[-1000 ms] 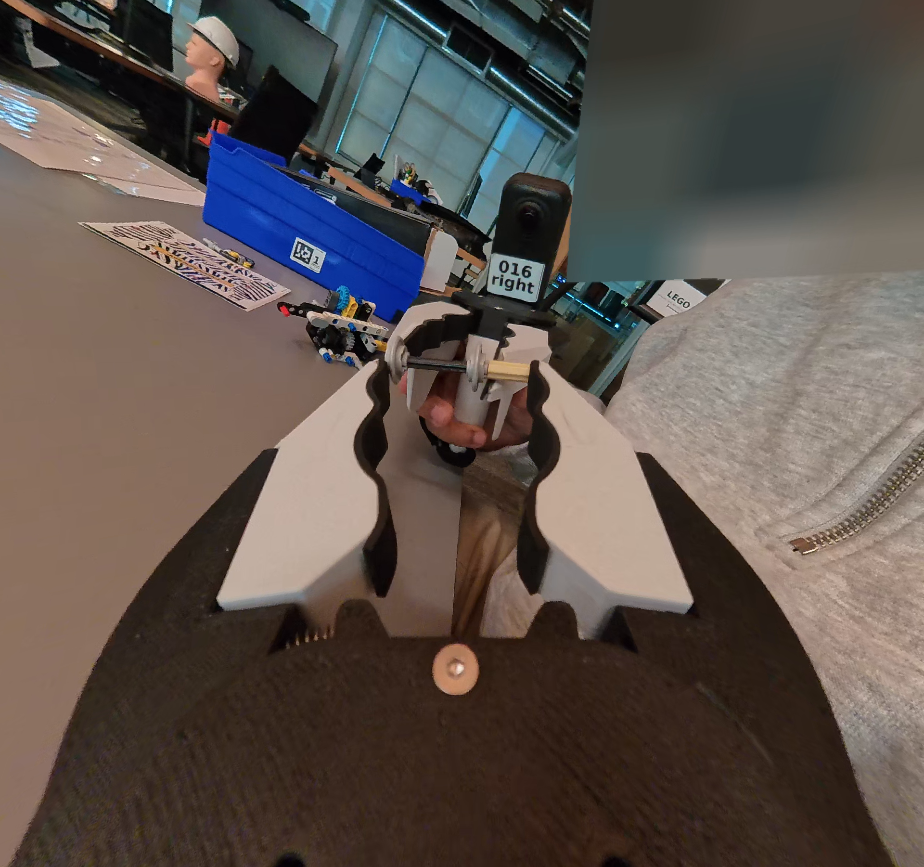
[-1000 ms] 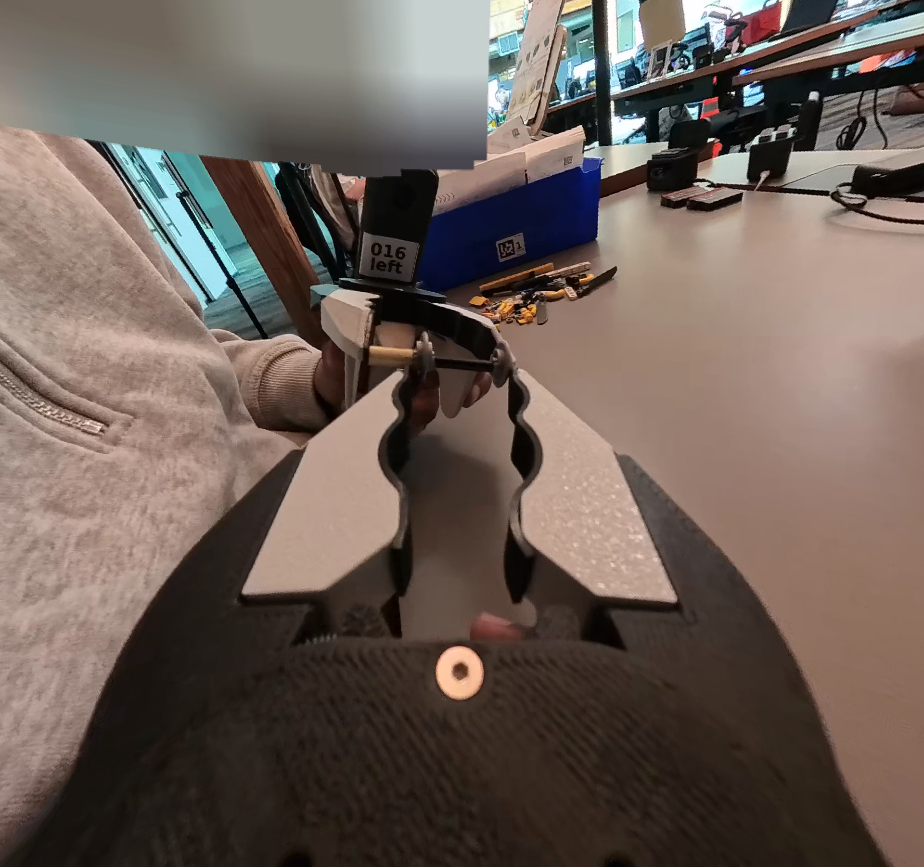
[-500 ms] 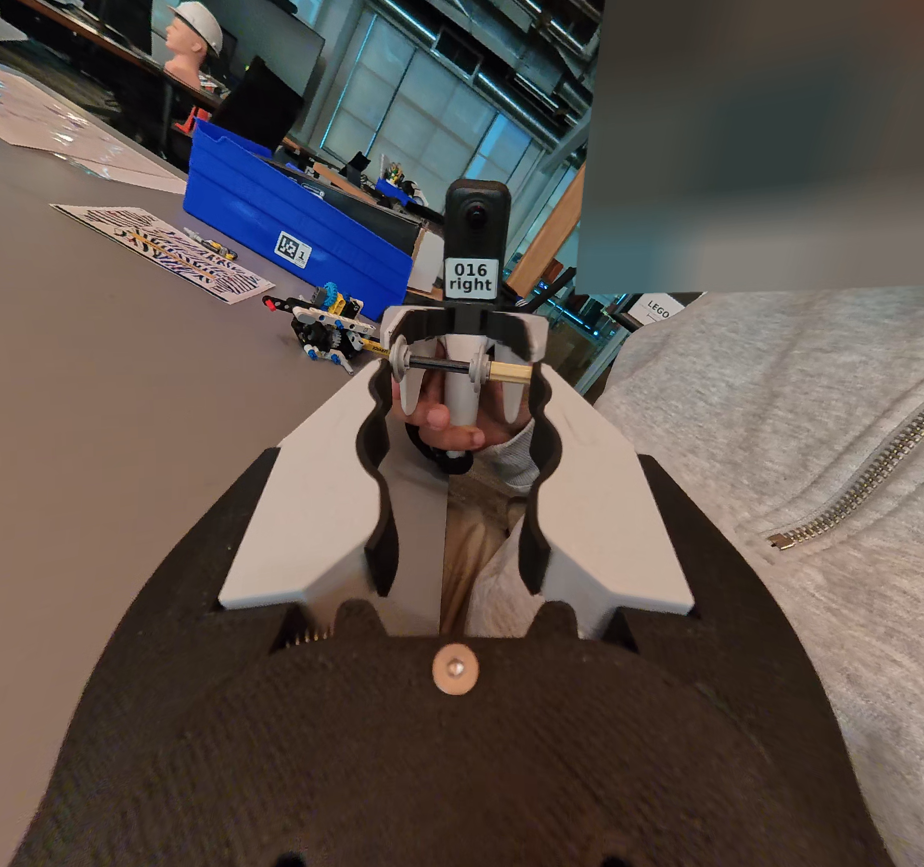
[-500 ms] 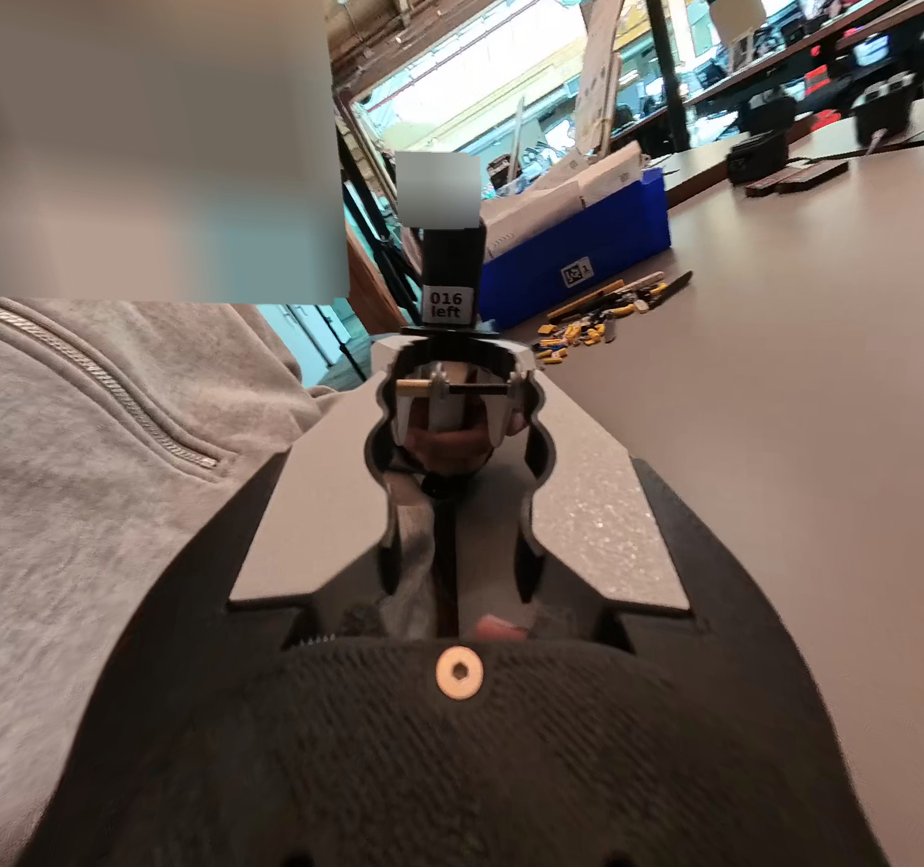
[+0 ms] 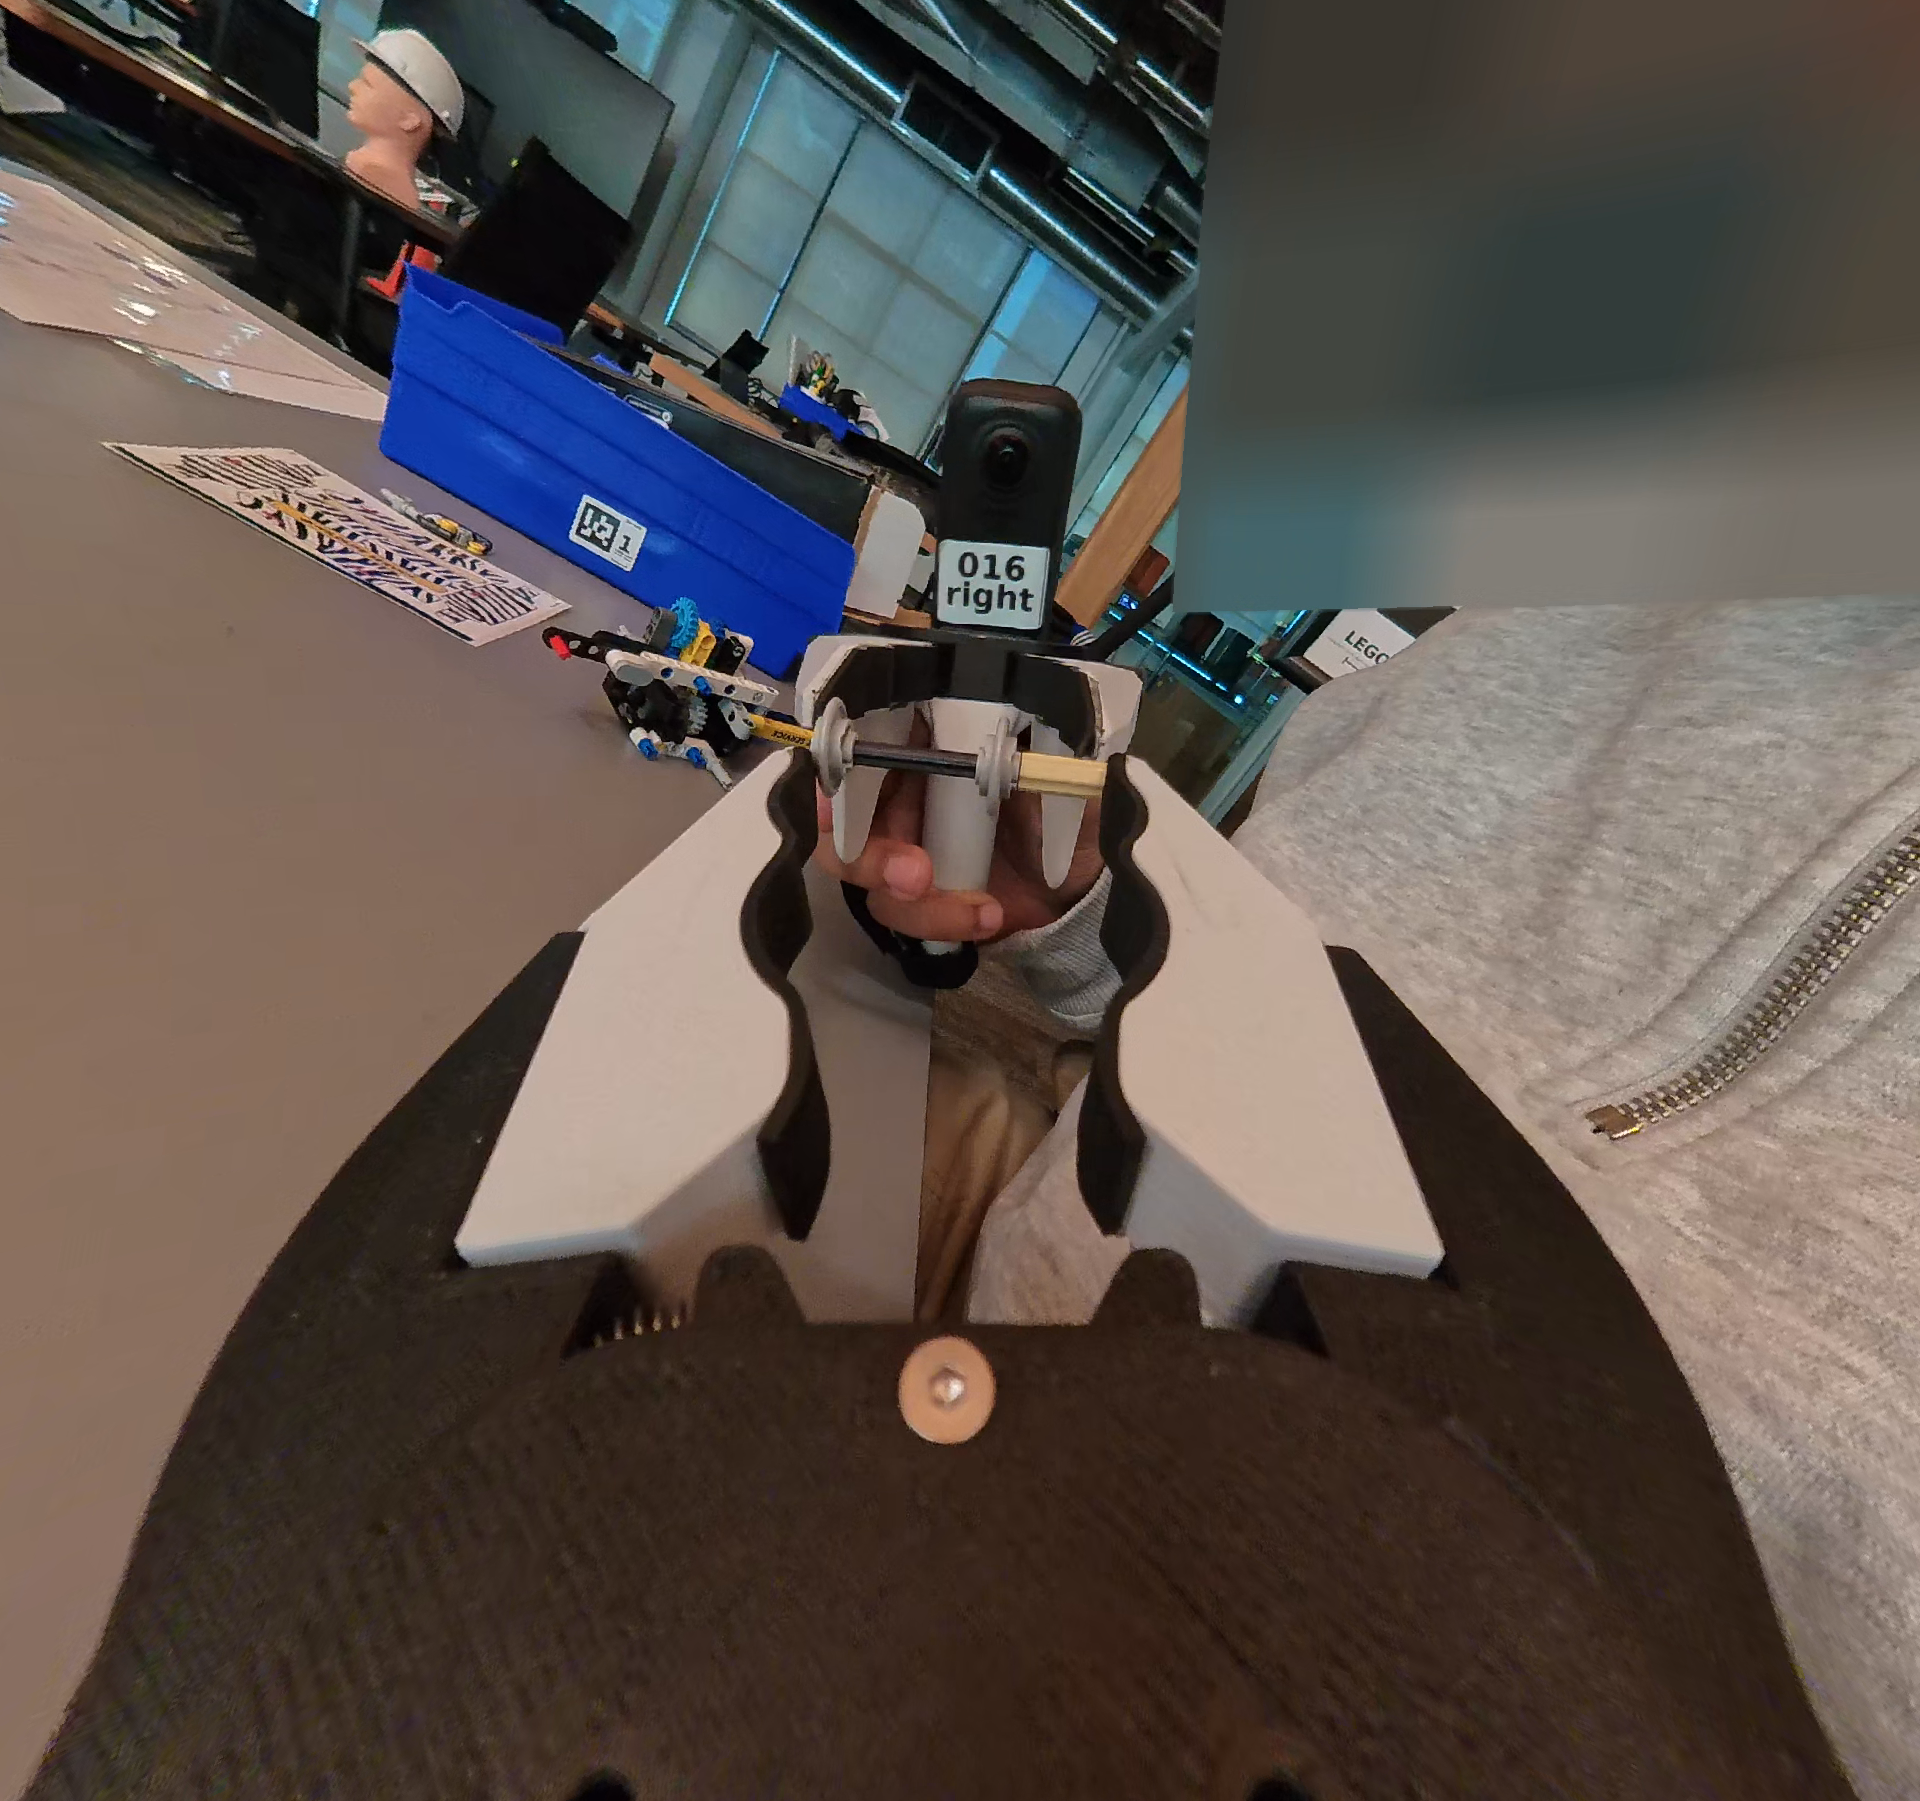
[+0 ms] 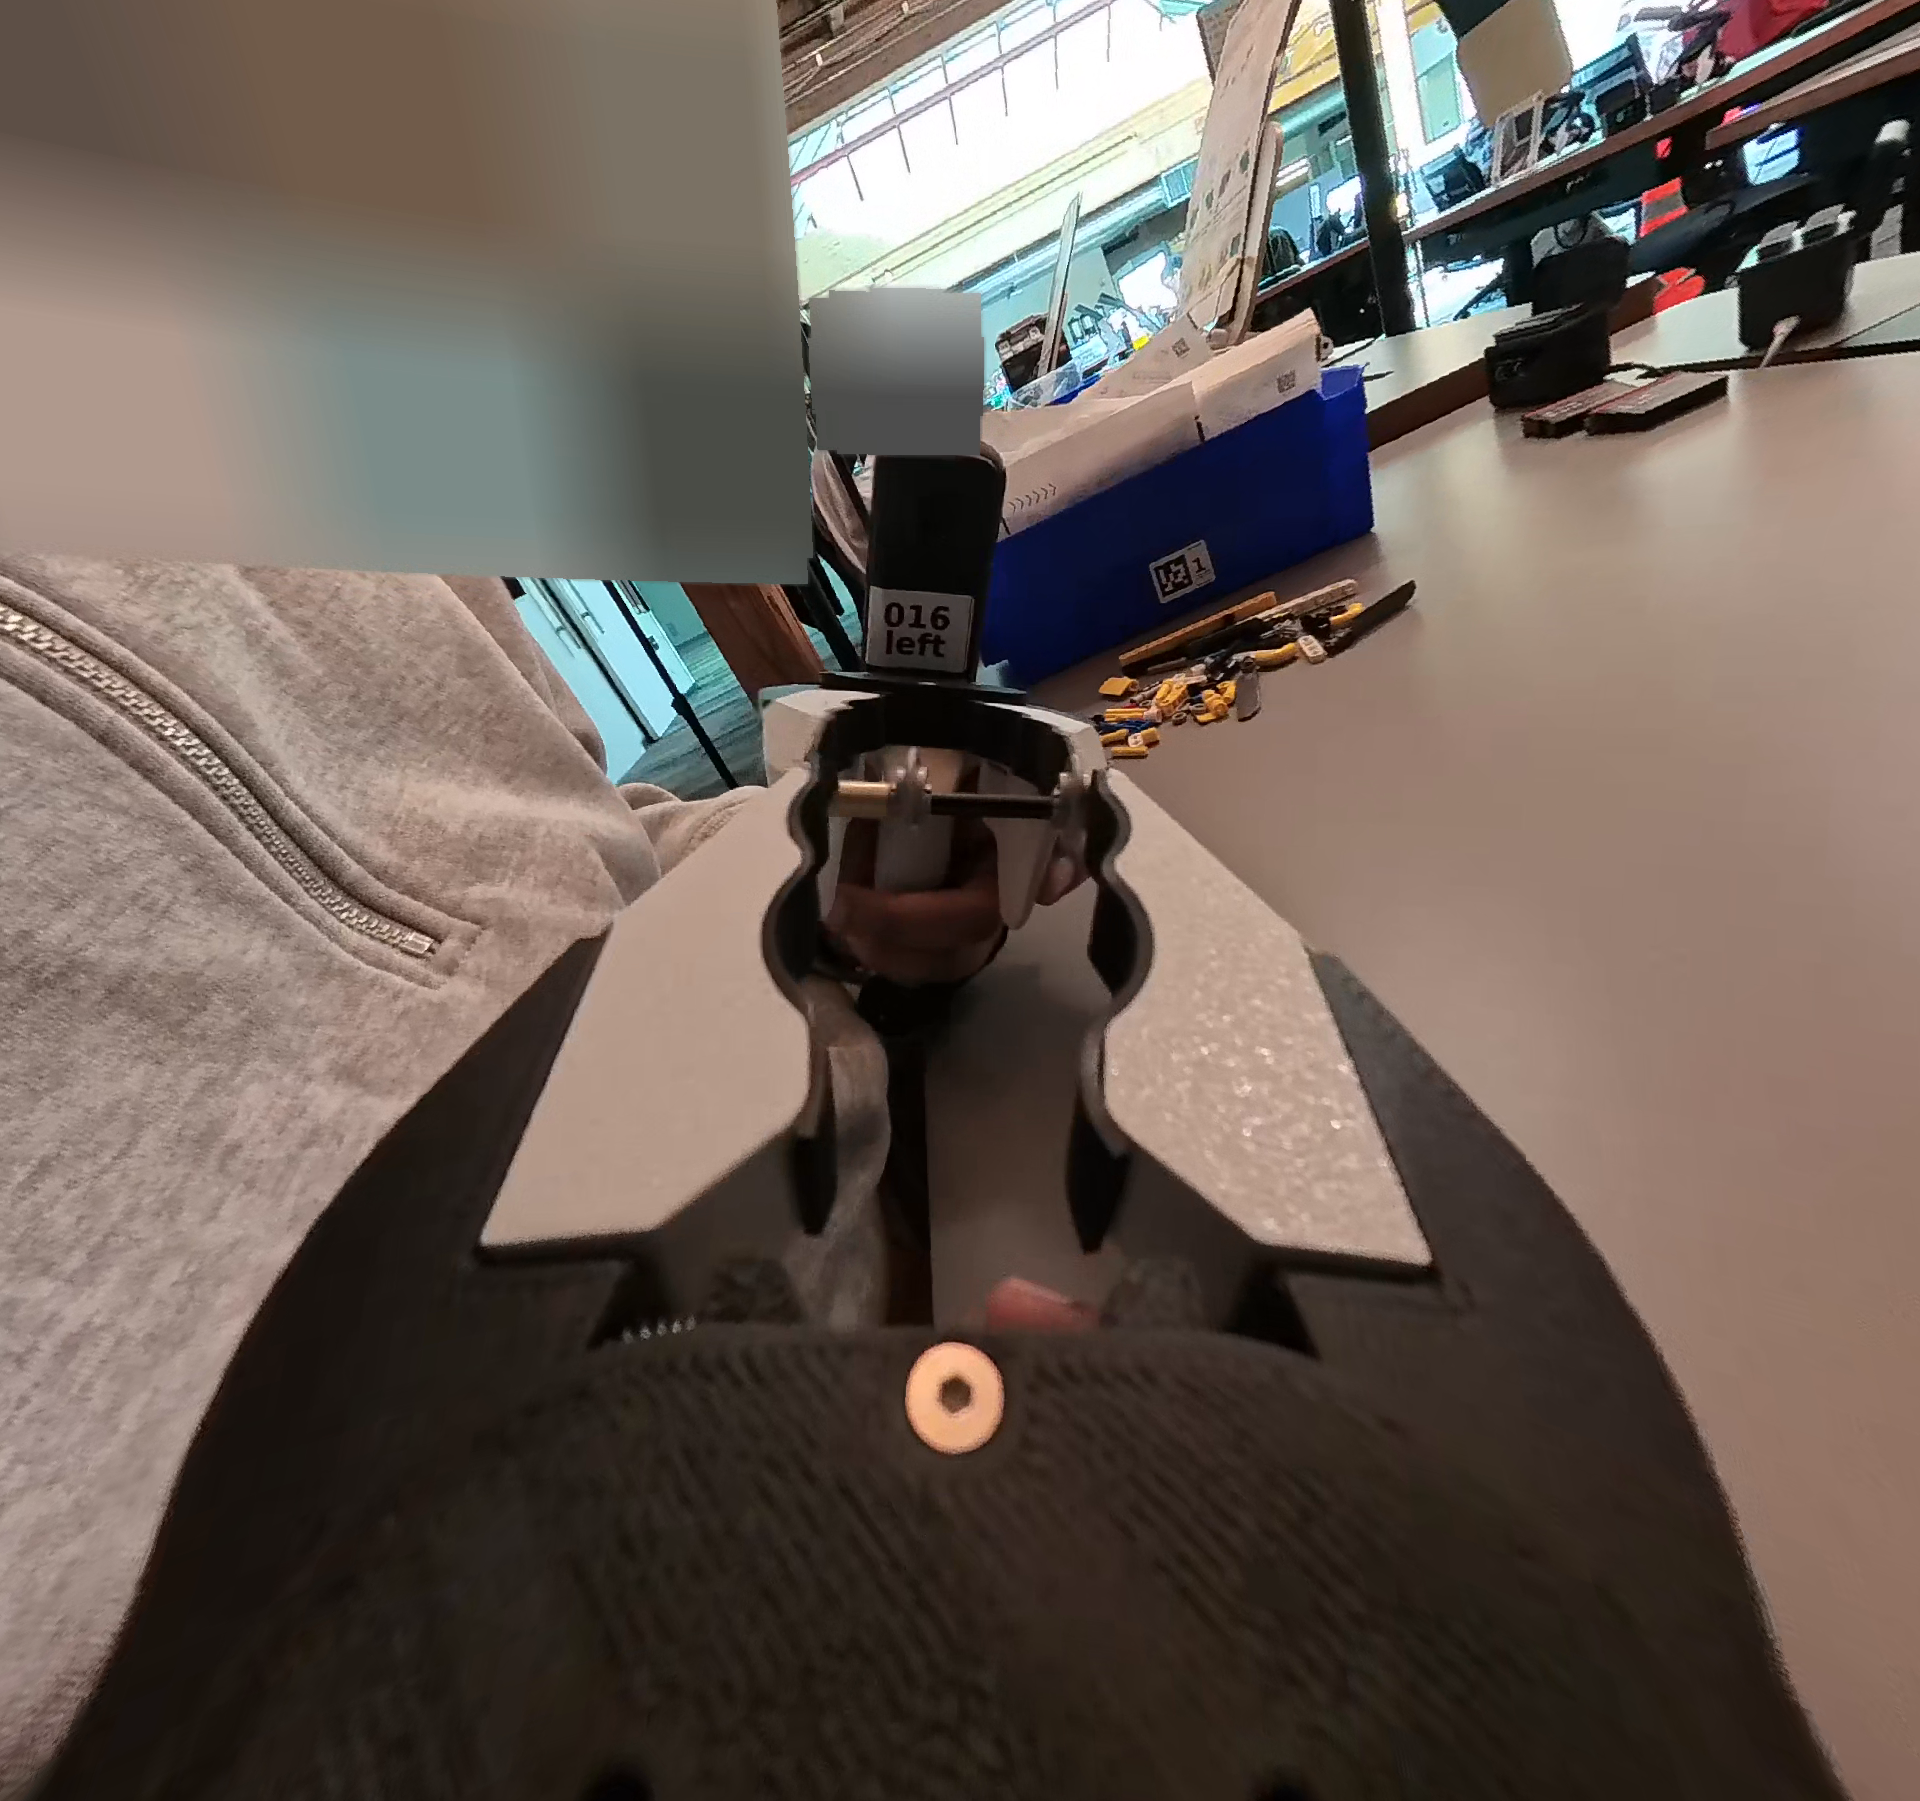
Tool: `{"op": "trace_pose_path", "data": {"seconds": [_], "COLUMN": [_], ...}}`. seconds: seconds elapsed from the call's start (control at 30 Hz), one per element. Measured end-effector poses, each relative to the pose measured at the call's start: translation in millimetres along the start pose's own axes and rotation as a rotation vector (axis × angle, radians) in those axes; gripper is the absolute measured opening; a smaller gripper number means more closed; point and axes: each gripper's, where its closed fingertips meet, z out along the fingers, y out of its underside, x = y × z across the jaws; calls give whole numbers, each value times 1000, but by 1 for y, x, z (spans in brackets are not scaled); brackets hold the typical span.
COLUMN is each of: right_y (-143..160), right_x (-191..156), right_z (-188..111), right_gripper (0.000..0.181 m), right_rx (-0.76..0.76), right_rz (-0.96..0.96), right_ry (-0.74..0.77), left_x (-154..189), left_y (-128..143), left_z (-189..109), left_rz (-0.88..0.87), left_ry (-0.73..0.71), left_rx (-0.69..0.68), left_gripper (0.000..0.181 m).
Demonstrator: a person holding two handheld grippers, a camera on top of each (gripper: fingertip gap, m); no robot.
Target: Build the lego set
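A black axle (image 5: 914, 762) carries two grey bushes and a tan sleeve at one end. My left gripper (image 5: 951, 787) is shut on it end to end, held up in front of a person's grey hoodie (image 5: 1558, 920). My right gripper (image 6: 956, 811) faces the left one head-on, and its fingertips stand on either side of the same axle (image 6: 997, 804). I cannot tell whether it grips the axle. A partly built model (image 5: 681, 691) sits on the grey table (image 5: 260, 868). Loose yellow and black pieces (image 6: 1195, 702) lie farther off.
A blue bin (image 5: 582, 494) stands behind the model and also shows in the right wrist view (image 6: 1184, 525). A printed sheet (image 5: 343, 536) lies left of it. Black devices and cables (image 6: 1579, 369) sit at the table's far side. Less than 4 cm separates the two grippers' tips.
The right gripper has swung round and levelled to face the left gripper squarely, its tips now either side of the axle. The axle has stayed fixed in the left gripper.
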Motion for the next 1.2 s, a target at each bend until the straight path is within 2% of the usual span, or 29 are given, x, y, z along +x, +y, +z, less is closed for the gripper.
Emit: {"op": "trace_pose_path", "data": {"seconds": [0.23, 0.37, 0.63, 0.67, 0.7, 0.73, 0.87, 1.03, 1.2], "right_y": [2, -2, -7, -7, -7, -7, -7, -4, -2], "right_x": [5, -2, -16, -17, -22, -27, -23, -23, -17], "right_z": [0, 0, 0, 1, 0, 0, -1, 2, 2], "right_gripper": [37, 47, 49, 50, 69, 72, 60, 68, 60], "right_rx": [-32, -11, 21, 19, 14, 14, 10, -12, -25], "right_rz": [-116, -109, -145, -139, -135, -124, -111, -164, -204], "right_ry": [97, 40, -22, -27, -64, -103, -97, -70, -22], "left_x": [0, 5, 15, 16, 15, 15, 17, 13, 12], "left_y": [4, 0, -4, -4, -5, -6, -2, -4, -3], "left_z": [3, 2, 1, 0, 0, -1, 0, -2, -1], "left_rz": [51, 98, 195, 197, 195, 194, 219, 196, 200], "left_ry": [-27, -17, -10, -9, -11, -7, -6, -13, -19], "left_rx": [-23, -6, 6, 7, 7, 11, -13, -1, -7], "left_gripper": [53, 53, 53, 54, 53, 54, 54, 53, 53]}}
